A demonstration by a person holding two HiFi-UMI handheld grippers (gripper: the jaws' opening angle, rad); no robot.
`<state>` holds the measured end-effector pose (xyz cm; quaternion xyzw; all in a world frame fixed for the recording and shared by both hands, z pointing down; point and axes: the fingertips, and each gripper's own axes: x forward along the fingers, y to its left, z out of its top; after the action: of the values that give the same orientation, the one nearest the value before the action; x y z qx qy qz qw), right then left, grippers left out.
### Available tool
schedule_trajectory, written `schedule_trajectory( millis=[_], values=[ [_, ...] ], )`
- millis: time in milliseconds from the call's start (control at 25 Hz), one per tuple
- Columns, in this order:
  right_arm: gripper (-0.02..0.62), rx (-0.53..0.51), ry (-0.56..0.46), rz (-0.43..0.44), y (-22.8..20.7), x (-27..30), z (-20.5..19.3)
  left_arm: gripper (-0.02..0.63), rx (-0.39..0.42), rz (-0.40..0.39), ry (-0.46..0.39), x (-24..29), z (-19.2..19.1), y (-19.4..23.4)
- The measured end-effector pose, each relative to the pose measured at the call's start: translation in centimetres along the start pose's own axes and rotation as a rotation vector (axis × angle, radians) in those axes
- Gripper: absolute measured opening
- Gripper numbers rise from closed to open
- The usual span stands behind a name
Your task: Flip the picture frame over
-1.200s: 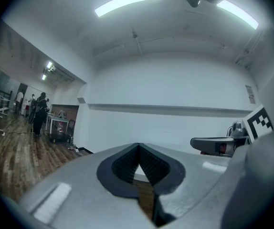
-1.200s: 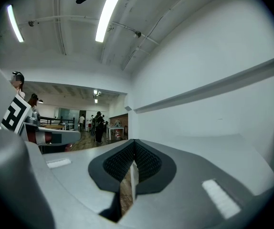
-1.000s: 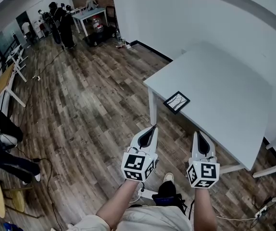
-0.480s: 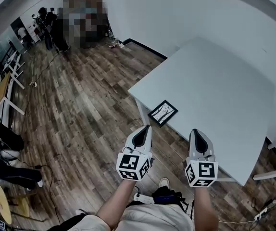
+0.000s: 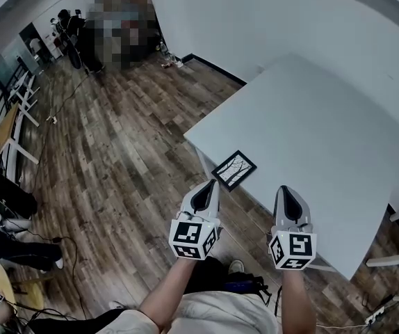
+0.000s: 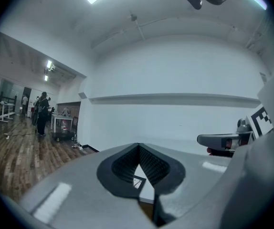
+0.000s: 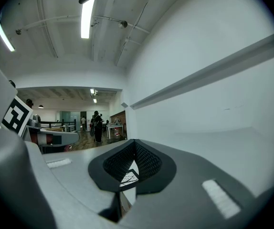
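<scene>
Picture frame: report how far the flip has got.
Nothing done yet: the picture frame lies picture side up by the near edge of the table. In hand: left gripper and right gripper, both shut and empty, hover short of the table. Left: reach it, grip an edge, turn it over.

Left forearm (image 5: pixel 166 292) and right forearm (image 5: pixel 291 303) stretch forward side by side, left gripper (image 5: pixel 209 186) and right gripper (image 5: pixel 283 191) level, apart, fingers pressed together, empty.
</scene>
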<state>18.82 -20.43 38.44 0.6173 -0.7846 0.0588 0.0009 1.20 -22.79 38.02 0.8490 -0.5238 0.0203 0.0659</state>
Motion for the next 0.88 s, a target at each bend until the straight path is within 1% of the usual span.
schedule_trajectory(
  millis=[240,360,440,600,720,880],
  values=[
    [0.025,-0.007,0.020,-0.016,0.1,1.1,-0.4,0.002,-0.072,-0.022,0.028,1.2,-1.8,1.0],
    [0.025,-0.014,0.033,-0.021,0.4,1.5,-1.0,0.003,-0.129,-0.036,0.042,1.6,-3.1,1.7],
    [0.025,-0.016,0.045,-0.026,0.4,1.9,-1.4,0.003,-0.193,-0.049,0.056,2.0,-4.1,2.1],
    [0.025,-0.008,0.074,-0.034,0.4,2.8,-2.3,0.003,-0.352,-0.066,0.087,3.1,-6.1,3.2],
    [0.025,-0.005,0.092,-0.040,0.4,3.2,-3.1,0.003,-0.423,-0.063,0.110,3.8,-7.7,3.9],
    [0.025,0.000,0.114,-0.047,0.7,3.6,-4.2,0.003,-0.527,-0.081,0.136,4.7,-9.8,4.4]
  ],
)
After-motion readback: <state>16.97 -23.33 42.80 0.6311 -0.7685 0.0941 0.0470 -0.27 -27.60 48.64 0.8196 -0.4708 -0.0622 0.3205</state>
